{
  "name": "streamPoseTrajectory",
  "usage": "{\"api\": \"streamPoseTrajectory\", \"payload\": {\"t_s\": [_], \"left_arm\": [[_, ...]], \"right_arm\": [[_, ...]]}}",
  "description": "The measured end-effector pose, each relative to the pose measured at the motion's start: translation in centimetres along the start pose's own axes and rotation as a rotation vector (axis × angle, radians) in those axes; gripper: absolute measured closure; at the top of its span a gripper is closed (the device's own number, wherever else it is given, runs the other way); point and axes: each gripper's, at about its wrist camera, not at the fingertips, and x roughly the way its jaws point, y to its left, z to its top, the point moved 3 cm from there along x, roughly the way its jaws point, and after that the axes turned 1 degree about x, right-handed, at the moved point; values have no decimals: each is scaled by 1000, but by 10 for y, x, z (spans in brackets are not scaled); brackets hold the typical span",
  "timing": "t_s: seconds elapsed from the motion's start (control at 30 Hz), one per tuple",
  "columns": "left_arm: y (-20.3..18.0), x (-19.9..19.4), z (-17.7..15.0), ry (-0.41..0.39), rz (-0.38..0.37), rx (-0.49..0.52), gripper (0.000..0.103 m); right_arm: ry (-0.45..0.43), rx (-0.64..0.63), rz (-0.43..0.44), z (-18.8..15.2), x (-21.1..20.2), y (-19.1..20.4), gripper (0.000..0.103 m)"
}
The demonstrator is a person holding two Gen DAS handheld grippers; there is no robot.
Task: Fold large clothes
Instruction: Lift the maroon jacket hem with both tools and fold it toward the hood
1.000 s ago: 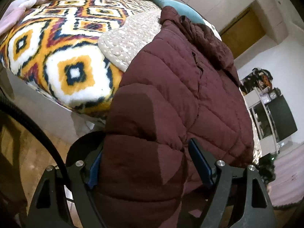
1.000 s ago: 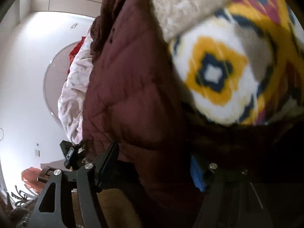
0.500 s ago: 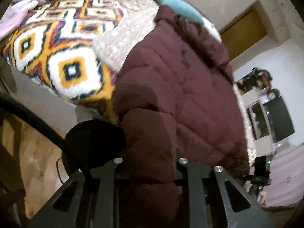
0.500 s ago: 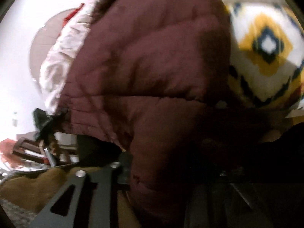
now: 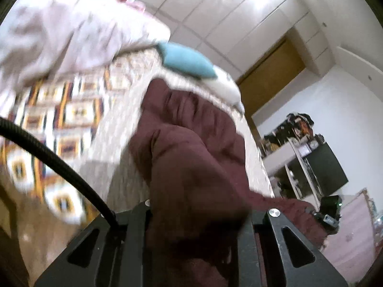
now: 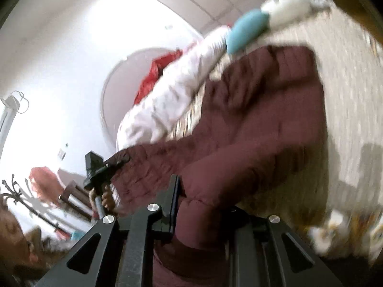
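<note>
A maroon quilted puffer jacket [image 5: 191, 143] lies on the bed, its near hem raised off the bed edge. My left gripper [image 5: 198, 212] is shut on a thick bunch of the jacket's hem. In the right wrist view the same jacket [image 6: 258, 124] spreads up the bed, and my right gripper [image 6: 203, 205] is shut on another part of its hem. The left gripper [image 6: 100, 167] shows there at the far left, held by a hand, with jacket fabric in it. The fingertips are buried in fabric in both views.
The bed carries a beige textured cover [image 5: 119, 148] over a patterned orange, white and navy blanket [image 5: 47, 119]. A white duvet [image 5: 59, 35] and a teal pillow [image 5: 189, 62] lie at its head. A black cable [image 5: 59, 167] crosses left. Shelves and a dark screen [image 5: 330, 167] stand right.
Both grippers went from open around the hem to shut on it, then lifted and swung it up toward the head of the bed. The jacket now bunches and folds over itself.
</note>
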Motion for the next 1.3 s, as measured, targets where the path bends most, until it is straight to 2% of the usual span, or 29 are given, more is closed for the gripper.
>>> {"api": "streamPoseTrajectory", "payload": {"t_s": [0.17,0.3,0.43,0.53,0.6,0.7,0.73,0.83,1.0,1.07,1.13,1.2,1.3], "left_arm": [[-22,44,90,-40,-24,-11,83],[-28,116,169,-46,65,-39,83],[-27,192,222,-35,169,-36,82],[-7,259,244,7,233,-70,77],[17,298,247,31,275,-128,72],[45,328,243,14,282,-162,54],[50,329,240,-3,272,-166,45],[55,337,232,-37,278,-138,33],[49,330,228,-43,286,-135,32],[40,319,229,-56,269,-127,32],[27,300,233,-82,259,-96,32],[15,277,239,-118,257,-76,31],[-1,238,251,-184,255,-75,27]], "right_arm": [[-128,58,-10,98,6,-15,82],[-182,109,-73,179,25,-44,82],[-227,168,-145,244,56,-85,81],[-231,258,-200,279,93,-136,80],[-193,305,-265,290,120,-172,80],[-149,395,-316,287,154,-222,77],[-153,412,-315,285,158,-232,75],[-171,464,-281,278,167,-263,74],[-177,459,-254,285,158,-257,70],[-187,446,-235,295,151,-246,58],[-197,419,-228,303,147,-233,34],[-235,394,-227,314,135,-215,28],[-271,399,-220,321,119,-195,27]]}}
